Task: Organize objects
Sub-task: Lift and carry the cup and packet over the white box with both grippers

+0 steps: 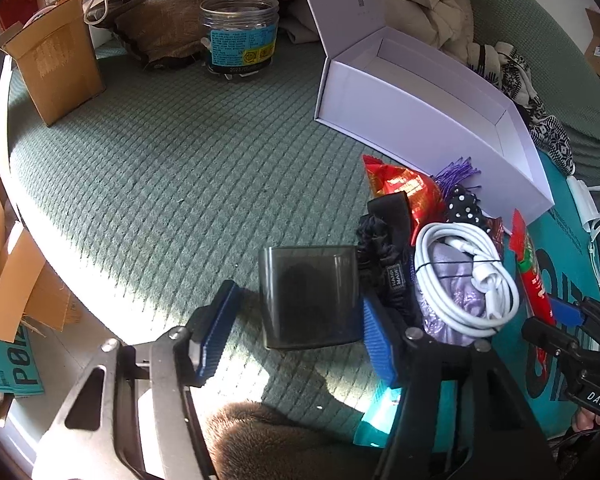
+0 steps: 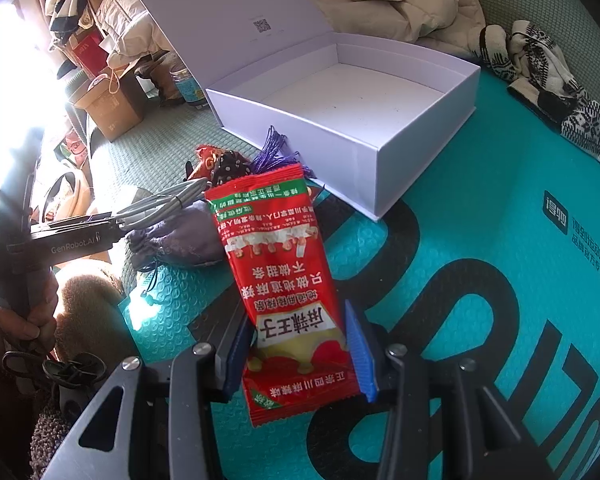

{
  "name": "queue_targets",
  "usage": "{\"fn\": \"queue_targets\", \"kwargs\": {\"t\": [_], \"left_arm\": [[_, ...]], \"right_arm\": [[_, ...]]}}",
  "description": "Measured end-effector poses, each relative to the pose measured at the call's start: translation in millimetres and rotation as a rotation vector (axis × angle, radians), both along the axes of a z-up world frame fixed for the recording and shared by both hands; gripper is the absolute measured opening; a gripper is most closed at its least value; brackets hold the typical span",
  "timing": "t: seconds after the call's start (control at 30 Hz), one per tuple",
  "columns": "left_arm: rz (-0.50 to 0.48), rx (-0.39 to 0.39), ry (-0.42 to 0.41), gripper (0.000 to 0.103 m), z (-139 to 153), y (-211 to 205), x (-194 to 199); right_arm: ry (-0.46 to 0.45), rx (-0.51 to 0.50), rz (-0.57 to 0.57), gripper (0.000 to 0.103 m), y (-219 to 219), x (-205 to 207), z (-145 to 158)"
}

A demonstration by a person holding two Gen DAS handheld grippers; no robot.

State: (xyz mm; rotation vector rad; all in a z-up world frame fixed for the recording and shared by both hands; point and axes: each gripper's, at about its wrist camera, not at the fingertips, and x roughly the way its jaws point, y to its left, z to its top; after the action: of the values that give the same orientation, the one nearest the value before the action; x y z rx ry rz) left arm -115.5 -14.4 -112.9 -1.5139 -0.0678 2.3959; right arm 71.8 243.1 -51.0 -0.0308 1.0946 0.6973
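A smoky dark plastic cup (image 1: 308, 296) stands on the green quilted cushion (image 1: 160, 168) between the blue pads of my left gripper (image 1: 296, 336). The right pad is against the cup's side and a gap shows at the left pad, so the gripper is open. In the right wrist view my right gripper (image 2: 300, 356) is shut on a red snack packet (image 2: 280, 264), its pads on the packet's two long edges above the teal mat (image 2: 480, 320). An open, empty white box (image 2: 340, 92) sits just beyond.
Beside the cup lie a coiled white cable (image 1: 468, 280) on a purple pouch (image 1: 444, 320), a black scrunchie (image 1: 384, 264), a red foil packet (image 1: 400, 188) and a purple tassel (image 1: 456, 174). A clear jar (image 1: 240, 36) and a cardboard box (image 1: 56, 60) stand farther back.
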Motion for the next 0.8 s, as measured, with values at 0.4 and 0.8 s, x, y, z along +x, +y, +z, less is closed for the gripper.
{"fn": "queue_targets", "kwargs": {"t": [0.4,0.8], "left_arm": [[0.011,0.007,0.026,0.044,26.3,-7.2,14.4],[-0.041,-0.010,0.116,0.044,82.5,3.6,40.4]], "right_arm": [[-0.039,0.047,0.015,0.045,-4.4,-8.2,19.5],[-0.103,0.100,0.035,0.045,-14.9,-13.8,48.9]]}}
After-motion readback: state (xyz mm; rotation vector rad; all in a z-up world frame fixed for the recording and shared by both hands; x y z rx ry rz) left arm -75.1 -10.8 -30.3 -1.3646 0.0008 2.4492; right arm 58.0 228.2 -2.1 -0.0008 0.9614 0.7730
